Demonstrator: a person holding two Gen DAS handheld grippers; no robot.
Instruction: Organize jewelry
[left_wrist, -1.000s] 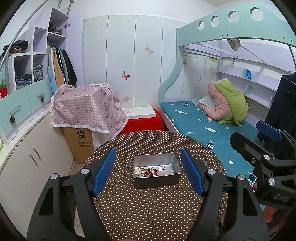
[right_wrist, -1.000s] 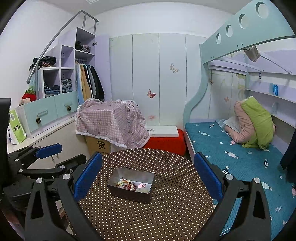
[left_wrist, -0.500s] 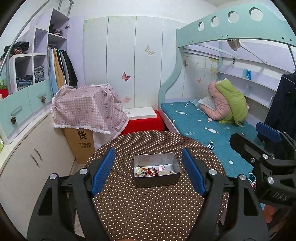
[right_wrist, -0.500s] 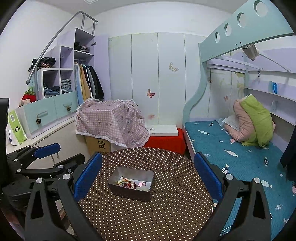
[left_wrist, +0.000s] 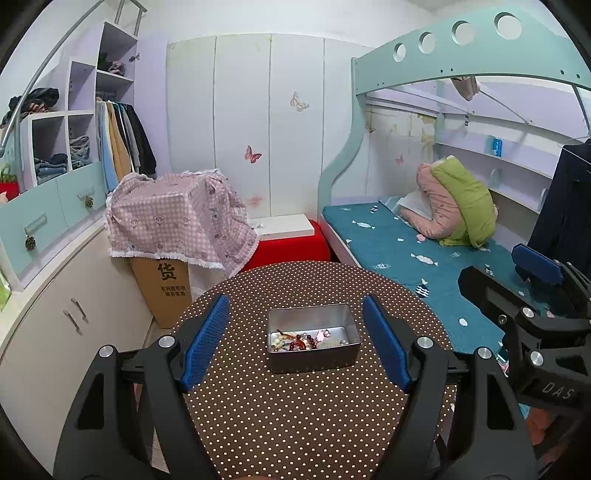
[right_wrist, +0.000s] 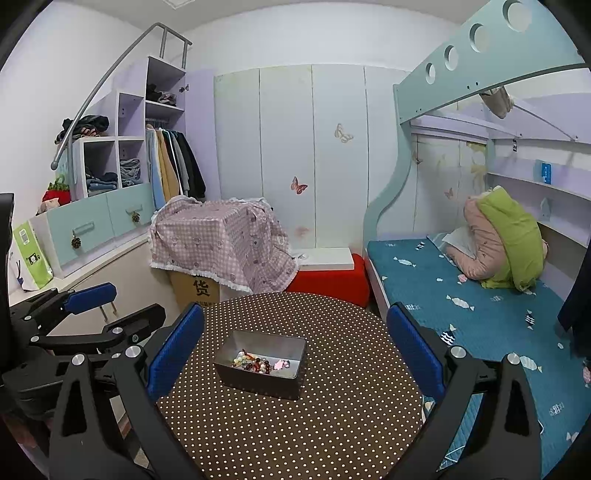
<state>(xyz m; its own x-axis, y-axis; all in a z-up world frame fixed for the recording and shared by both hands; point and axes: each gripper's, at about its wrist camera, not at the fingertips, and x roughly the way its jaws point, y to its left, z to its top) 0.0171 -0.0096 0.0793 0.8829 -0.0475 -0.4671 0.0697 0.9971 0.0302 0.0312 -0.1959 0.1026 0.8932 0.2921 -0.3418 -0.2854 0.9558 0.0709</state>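
Observation:
A small open metal tin (left_wrist: 313, 355) stands on a round brown table with white polka dots (left_wrist: 295, 413). Beaded jewelry (left_wrist: 295, 341) in red, white and pink lies inside it. My left gripper (left_wrist: 295, 317) is open and empty, held above the table with the tin between its blue pads. In the right wrist view the tin (right_wrist: 263, 376) with its jewelry (right_wrist: 258, 364) sits on the table (right_wrist: 295, 424), and my right gripper (right_wrist: 295, 325) is open and empty above it. Each gripper shows at the edge of the other's view.
A bed with a teal mattress (left_wrist: 406, 251) runs along the right of the table. A cardboard box under a pink checked cloth (left_wrist: 177, 221) and a red stool (left_wrist: 291, 247) stand behind the table. White cabinets (left_wrist: 55, 325) line the left.
Both views have shifted only slightly. The tin and jewelry have not moved, and both grippers have stayed open.

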